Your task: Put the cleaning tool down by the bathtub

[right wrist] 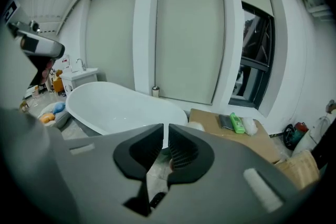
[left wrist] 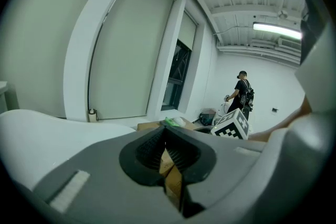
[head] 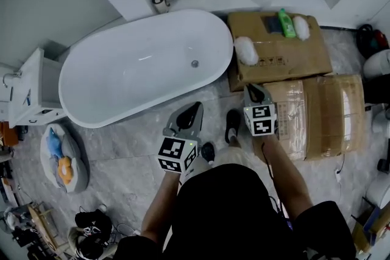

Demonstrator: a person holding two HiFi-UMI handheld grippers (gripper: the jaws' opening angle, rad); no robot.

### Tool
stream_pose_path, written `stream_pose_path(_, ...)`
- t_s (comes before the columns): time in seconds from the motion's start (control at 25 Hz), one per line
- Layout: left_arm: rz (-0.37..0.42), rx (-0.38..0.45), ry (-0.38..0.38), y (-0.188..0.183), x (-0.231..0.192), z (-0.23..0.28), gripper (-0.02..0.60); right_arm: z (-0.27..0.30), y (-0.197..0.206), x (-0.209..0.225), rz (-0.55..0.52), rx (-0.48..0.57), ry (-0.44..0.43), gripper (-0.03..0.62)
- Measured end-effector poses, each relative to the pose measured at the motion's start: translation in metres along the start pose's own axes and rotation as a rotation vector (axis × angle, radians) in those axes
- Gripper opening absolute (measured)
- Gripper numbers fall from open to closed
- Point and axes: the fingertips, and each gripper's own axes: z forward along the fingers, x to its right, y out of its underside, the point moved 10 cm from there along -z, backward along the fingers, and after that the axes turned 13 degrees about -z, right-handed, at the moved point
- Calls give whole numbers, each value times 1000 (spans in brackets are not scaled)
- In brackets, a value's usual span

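Note:
A white fluffy cleaning pad (head: 247, 50) lies on the corner of a cardboard box (head: 304, 58), right beside the rounded end of the white bathtub (head: 146, 64). In the right gripper view the pad (right wrist: 195, 126) peeks out behind one jaw. My right gripper (head: 253, 92) hangs above the floor in front of that box; its jaws (right wrist: 166, 127) stand open by a narrow slit with nothing between them. My left gripper (head: 194, 110) hovers over the floor before the tub, and its tips (left wrist: 165, 129) meet, empty.
A green bottle (head: 285, 22) and a second white pad (head: 300, 26) lie further back on the box. A plastic-wrapped box (head: 323, 112) stands at the right, a white cabinet (head: 33, 91) and a toy basket (head: 61, 158) at the left. Another person (left wrist: 241, 93) stands far off.

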Motion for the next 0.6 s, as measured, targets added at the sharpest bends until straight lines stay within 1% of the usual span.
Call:
stream_pose_path(0.2, 10, 35, 19, 0, 0, -28, -2, -41, -16, -26, -8, 53, 16, 25)
stream_pose_path(0.44, 26, 44, 54, 3, 1, -50, -2, -86, -33, -53, -5, 124, 37, 14)
stream_pose_path(0.6, 34, 55, 72, 0, 2, -59, -3, -113, -46, -69, 8, 163, 29, 9)
